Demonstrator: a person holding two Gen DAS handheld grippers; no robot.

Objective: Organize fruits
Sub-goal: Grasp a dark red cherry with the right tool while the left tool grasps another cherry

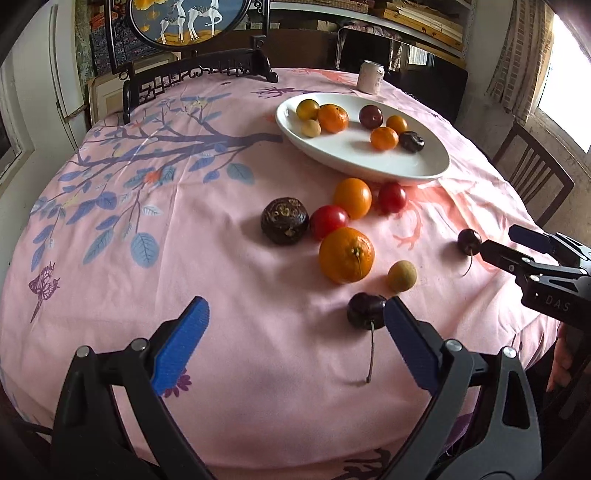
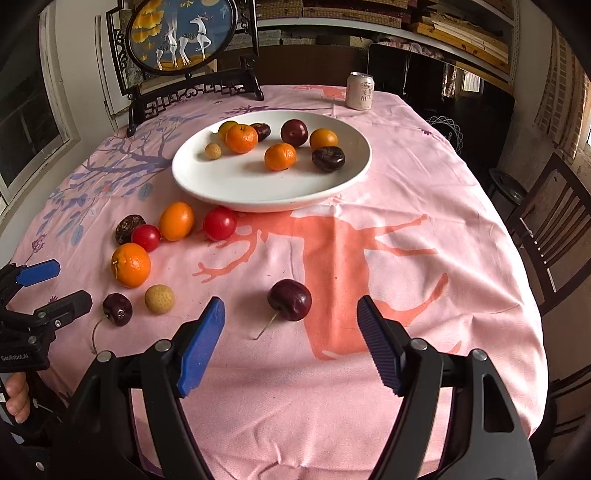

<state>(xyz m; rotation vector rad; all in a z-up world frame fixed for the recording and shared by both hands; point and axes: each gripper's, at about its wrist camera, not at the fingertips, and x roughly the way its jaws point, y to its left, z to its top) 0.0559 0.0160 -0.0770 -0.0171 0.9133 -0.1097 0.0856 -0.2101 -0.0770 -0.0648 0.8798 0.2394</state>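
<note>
A white oval plate (image 1: 406, 168) (image 2: 229, 188) holds several small fruits. Loose on the pink cloth lie a big orange (image 1: 346, 254) (image 2: 130, 264), a smaller orange fruit (image 1: 352, 197) (image 2: 176, 220), two red fruits (image 1: 328, 220) (image 1: 392, 197), a dark wrinkled fruit (image 1: 284, 220) (image 2: 127, 227), a tan longan (image 1: 402, 275) (image 2: 159, 299) and two dark cherries. My left gripper (image 1: 295, 317) is open; one cherry (image 1: 364, 309) (image 2: 117, 308) lies just inside its right finger. My right gripper (image 2: 291, 314) is open, with the other cherry (image 2: 290, 299) (image 1: 469, 241) just ahead between its fingers.
A white drink can (image 1: 370, 76) (image 2: 359, 91) stands at the table's far edge. A dark framed deer picture on a stand (image 1: 184, 29) (image 2: 184, 37) stands at the back left. Wooden chairs (image 1: 532, 173) (image 2: 546, 221) stand to the right of the table.
</note>
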